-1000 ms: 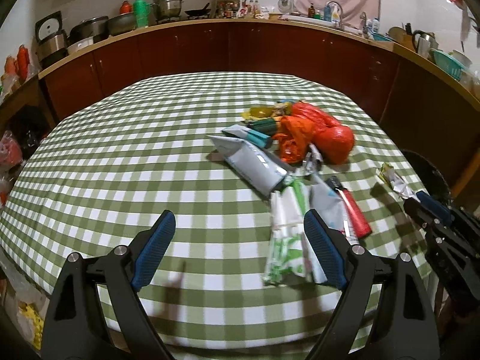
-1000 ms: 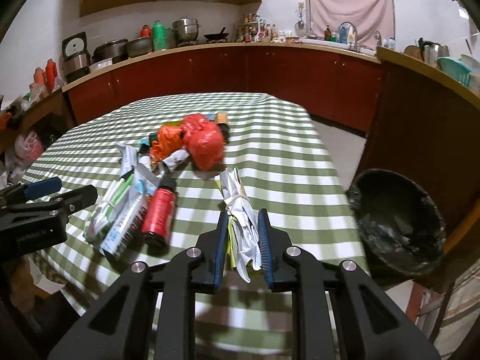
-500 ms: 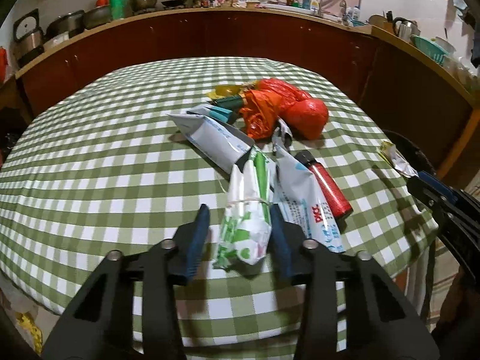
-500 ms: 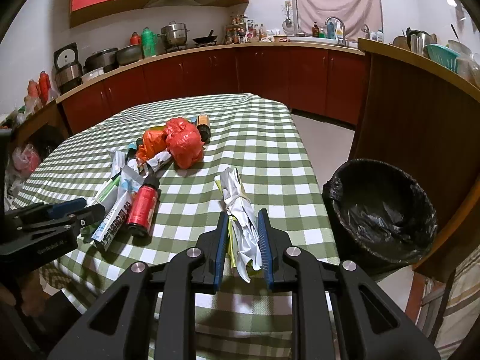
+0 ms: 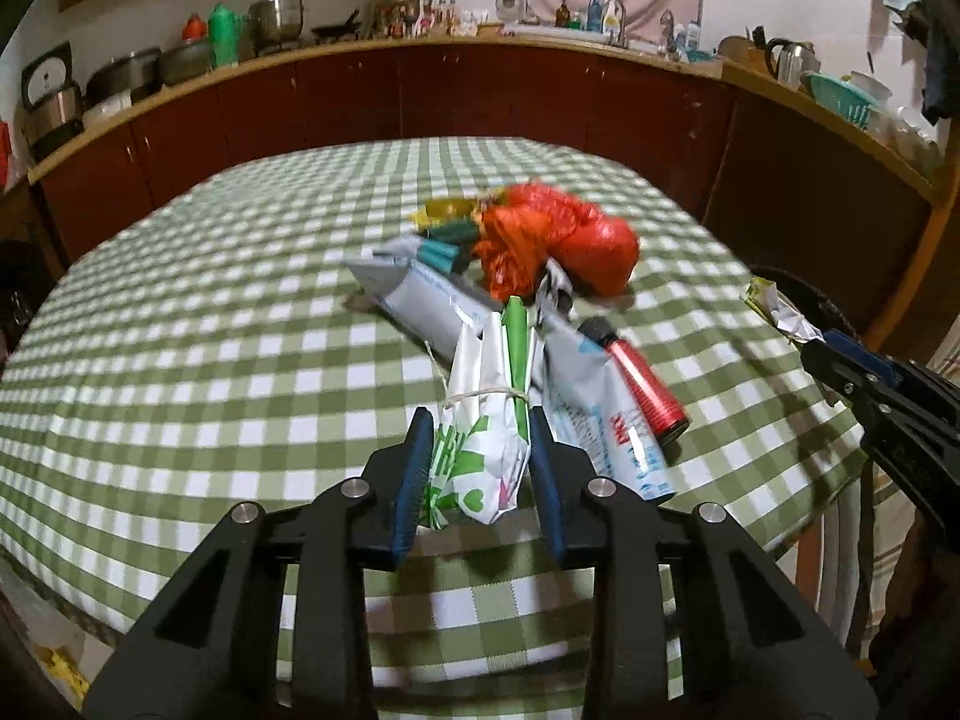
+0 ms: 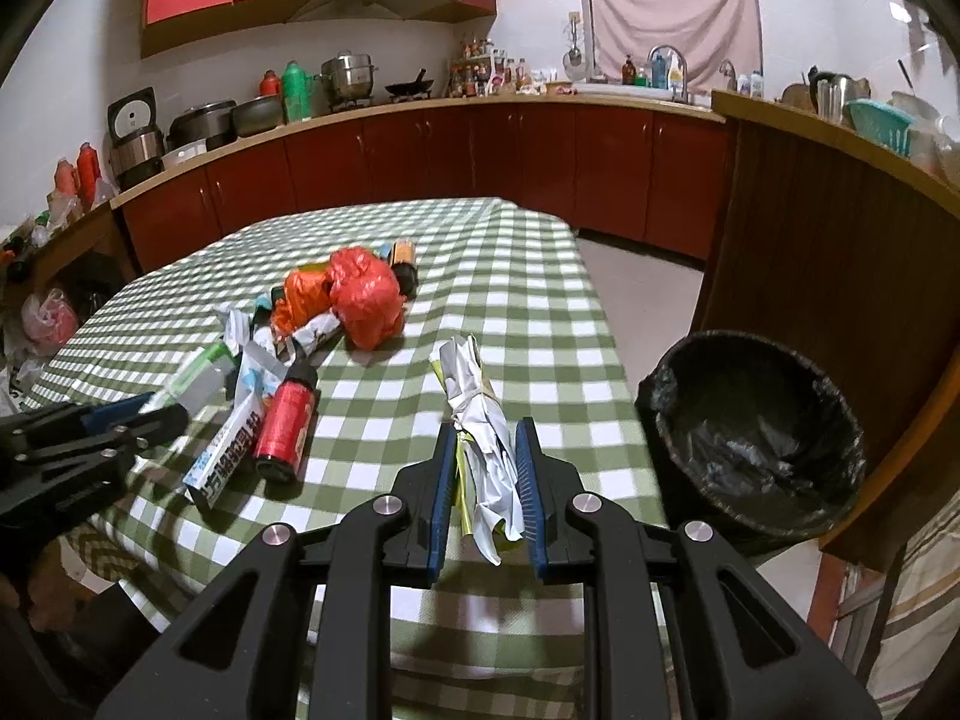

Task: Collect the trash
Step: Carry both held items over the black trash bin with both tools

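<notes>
Left gripper jaws closing on a green-white wrapper bundle tied with string, pads already pressing its sides, low over the near table edge. Right gripper is clamped on a white crumpled wrapper, also string-tied, held above the table's right edge. Both bundles look light, soft and crushable, film likely slippery; grip at or just behind the string, where it's bunched tightest. Pile beyond: grey tube, white pouch, red can, orange bags. Pouch sits just beside the left bundle, may drag along. Bin is on the floor right of the table, mouth unobstructed.
</notes>
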Demonstrator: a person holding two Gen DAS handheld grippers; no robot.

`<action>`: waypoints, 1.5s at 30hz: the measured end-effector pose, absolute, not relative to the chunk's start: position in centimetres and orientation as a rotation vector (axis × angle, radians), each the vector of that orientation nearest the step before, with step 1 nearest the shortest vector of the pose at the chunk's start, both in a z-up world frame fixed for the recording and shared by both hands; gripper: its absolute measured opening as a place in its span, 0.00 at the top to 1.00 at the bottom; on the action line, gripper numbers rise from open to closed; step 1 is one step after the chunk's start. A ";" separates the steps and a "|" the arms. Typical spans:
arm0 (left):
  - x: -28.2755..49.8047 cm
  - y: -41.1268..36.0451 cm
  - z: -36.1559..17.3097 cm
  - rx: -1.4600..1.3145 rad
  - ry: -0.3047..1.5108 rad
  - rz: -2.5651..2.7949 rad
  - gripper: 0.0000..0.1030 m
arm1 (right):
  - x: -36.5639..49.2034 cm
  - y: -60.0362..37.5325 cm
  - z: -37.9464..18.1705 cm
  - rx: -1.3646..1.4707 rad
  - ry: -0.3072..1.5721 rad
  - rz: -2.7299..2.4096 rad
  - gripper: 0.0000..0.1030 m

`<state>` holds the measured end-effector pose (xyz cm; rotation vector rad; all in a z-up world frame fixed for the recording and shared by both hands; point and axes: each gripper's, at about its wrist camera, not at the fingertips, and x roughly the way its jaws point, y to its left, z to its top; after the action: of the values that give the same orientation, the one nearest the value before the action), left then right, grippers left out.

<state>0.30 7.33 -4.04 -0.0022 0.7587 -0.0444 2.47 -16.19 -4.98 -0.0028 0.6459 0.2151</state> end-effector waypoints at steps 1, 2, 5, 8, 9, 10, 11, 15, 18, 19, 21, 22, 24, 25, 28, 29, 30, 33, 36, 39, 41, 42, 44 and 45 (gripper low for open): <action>0.1 7.2 -3.5 0.001 0.744 -0.043 0.70 | 2.4 -16.4 -4.7 -0.004 0.636 0.208 0.80; 0.1 7.1 -2.9 0.006 0.732 -0.042 0.70 | 2.4 -16.7 -4.5 -0.001 0.629 0.201 0.79; 0.4 6.6 -1.6 -0.001 0.706 -0.053 0.70 | 2.7 -18.1 -3.9 0.009 0.608 0.168 0.79; 1.3 5.1 -0.4 0.001 0.678 -0.080 0.70 | 3.1 -20.1 -3.3 0.008 0.585 0.109 0.79; 1.8 4.3 -0.1 0.003 0.671 -0.093 0.70 | 3.3 -20.9 -3.2 0.010 0.580 0.087 0.79; 2.2 3.5 0.2 0.002 0.668 -0.105 0.70 | 3.4 -21.7 -3.2 0.013 0.575 0.065 0.79; 2.6 2.7 0.4 0.000 0.666 -0.120 0.70 | 3.6 -22.8 -3.2 0.017 0.572 0.038 0.79; 4.7 -1.6 0.8 0.006 0.662 -0.179 0.70 | 4.6 -26.2 -3.4 0.018 0.564 -0.051 0.79; 6.3 -5.1 0.4 0.026 0.673 -0.219 0.70 | 5.2 -28.0 -4.0 -0.008 0.559 -0.108 0.79; 6.8 -6.3 0.2 0.038 0.674 -0.230 0.70 | 5.4 -28.8 -4.3 -0.005 0.563 -0.122 0.79; 7.9 -8.9 -0.5 0.062 0.684 -0.252 0.70 | 5.7 -29.8 -4.7 0.003 0.572 -0.139 0.79; 8.3 -9.8 -0.8 0.070 0.690 -0.260 0.70 | 5.9 -30.5 -5.1 0.010 0.578 -0.150 0.79; 9.1 -11.9 -1.6 0.091 0.700 -0.274 0.70 | 6.3 -31.3 -5.7 0.017 0.589 -0.160 0.79; 9.5 -12.9 -2.1 0.102 0.710 -0.282 0.70 | 6.4 -31.7 -6.0 0.020 0.594 -0.166 0.79; 10.7 -15.8 -3.5 0.137 0.735 -0.299 0.70 | 6.8 -33.1 -7.1 0.036 0.612 -0.185 0.79; 11.0 -16.4 -3.8 0.142 0.743 -0.304 0.70 | 6.9 -33.4 -7.3 0.042 0.617 -0.187 0.79; 11.6 -17.3 -4.3 0.152 0.758 -0.311 0.70 | 7.2 -33.6 -7.6 0.048 0.625 -0.188 0.79; 12.4 -19.2 -5.6 0.182 0.778 -0.321 0.70 | 7.7 -34.6 -8.5 0.065 0.643 -0.196 0.79; 13.4 -20.8 -6.6 0.193 0.803 -0.325 0.70 | 8.4 -35.2 -9.4 0.082 0.659 -0.201 0.79; 14.1 -22.1 -6.7 0.196 0.816 -0.335 0.70 | 8.9 -35.8 -10.1 0.094 0.669 -0.206 0.79; 14.4 -22.6 -6.8 0.196 0.826 -0.342 0.69 | 9.2 -36.2 -10.5 0.103 0.674 -0.211 0.79; 14.5 -22.9 -6.9 0.197 0.833 -0.345 0.69 | 9.3 -36.4 -10.7 0.109 0.676 -0.214 0.79; 14.5 -22.9 -6.8 0.195 0.836 -0.344 0.67 | 9.6 -36.8 -10.9 0.123 0.680 -0.213 0.73; 14.4 -23.0 -6.8 0.200 0.830 -0.340 0.59 | 9.6 -36.9 -11.0 0.127 0.683 -0.214 0.70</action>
<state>14.37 -23.02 -6.82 0.1997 0.8301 -0.3402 9.57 -36.92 -10.98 0.1275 0.6827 -0.2138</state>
